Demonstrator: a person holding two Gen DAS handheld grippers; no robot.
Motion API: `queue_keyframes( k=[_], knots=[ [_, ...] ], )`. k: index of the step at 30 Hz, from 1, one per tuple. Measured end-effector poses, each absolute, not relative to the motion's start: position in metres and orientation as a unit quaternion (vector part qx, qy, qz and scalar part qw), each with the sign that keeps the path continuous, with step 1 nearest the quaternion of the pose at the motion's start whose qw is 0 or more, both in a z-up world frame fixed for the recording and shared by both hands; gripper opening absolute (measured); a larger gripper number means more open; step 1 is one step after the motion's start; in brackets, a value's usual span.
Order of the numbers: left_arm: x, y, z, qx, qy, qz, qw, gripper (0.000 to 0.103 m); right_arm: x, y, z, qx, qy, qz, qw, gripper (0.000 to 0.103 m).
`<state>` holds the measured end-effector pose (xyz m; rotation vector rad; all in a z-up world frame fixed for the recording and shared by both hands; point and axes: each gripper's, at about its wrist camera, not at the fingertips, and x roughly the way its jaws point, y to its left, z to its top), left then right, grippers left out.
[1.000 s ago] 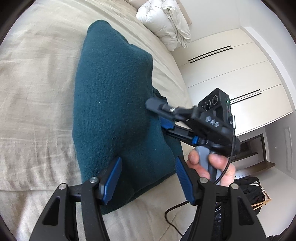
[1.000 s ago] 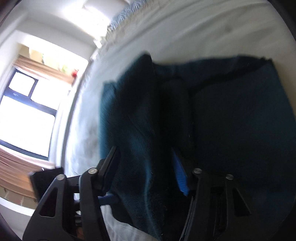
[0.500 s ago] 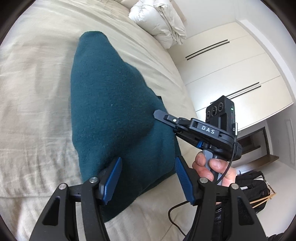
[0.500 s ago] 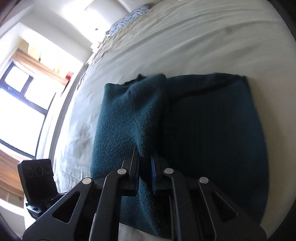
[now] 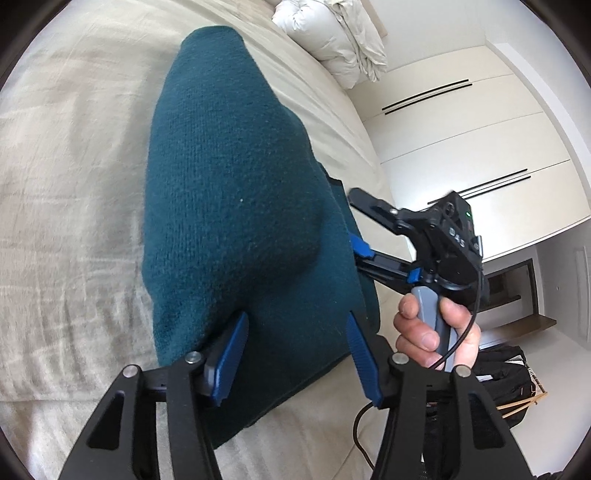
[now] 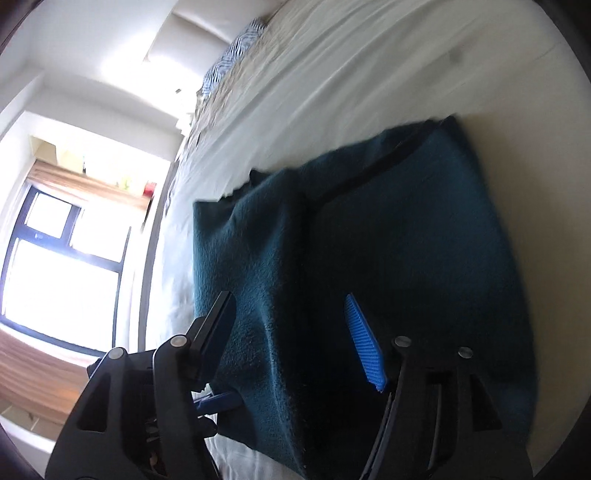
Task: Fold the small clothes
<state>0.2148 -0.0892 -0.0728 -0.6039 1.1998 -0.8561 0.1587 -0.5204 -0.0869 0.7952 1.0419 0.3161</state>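
Observation:
A dark teal knitted garment (image 5: 236, 206) lies folded on the beige bed (image 5: 66, 177). My left gripper (image 5: 295, 354) is open, its blue pads (image 5: 229, 354) straddling the garment's near edge without clamping it. My right gripper (image 5: 354, 225) shows in the left wrist view at the garment's right edge, held by a hand (image 5: 436, 332). In the right wrist view the right gripper (image 6: 291, 339) is open, jaws wide apart over a raised fold of the garment (image 6: 406, 258).
A white duvet (image 5: 332, 33) is bunched at the far end of the bed. White wardrobe doors (image 5: 472, 147) stand to the right. A black bag (image 5: 506, 380) sits on the floor. A bright window (image 6: 55, 258) is left in the right wrist view.
My right gripper was shut on the fold half a second ago and has now opened. The left gripper stays open at the near edge.

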Motion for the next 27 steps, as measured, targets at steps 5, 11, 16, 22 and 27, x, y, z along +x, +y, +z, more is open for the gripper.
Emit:
queue_keyframes(
  k=[5, 11, 16, 22, 27],
  knots=[
    [0.211, -0.090, -0.073, -0.266, 0.537, -0.389, 0.700, 0.057, 0.169, -0.502, -0.088, 0.358, 0.493, 0.177, 0.773, 0.058],
    [0.209, -0.080, -0.076, -0.270, 0.535, -0.390, 0.699, 0.057, 0.178, -0.497, -0.086, 0.354, 0.502, 0.195, 0.765, 0.052],
    [0.209, -0.081, -0.073, -0.269, 0.537, -0.388, 0.699, 0.057, 0.180, -0.491, -0.097, 0.330, 0.525, 0.178, 0.764, 0.028],
    [0.207, -0.089, -0.066, -0.266, 0.542, -0.380, 0.701, 0.058, 0.166, -0.509, -0.076, 0.293, 0.516, 0.162, 0.789, 0.013],
    [0.203, -0.104, -0.047, -0.246, 0.536, -0.391, 0.706, 0.061, 0.160, -0.518, -0.049, 0.277, 0.495, 0.148, 0.810, 0.012]
  ],
)
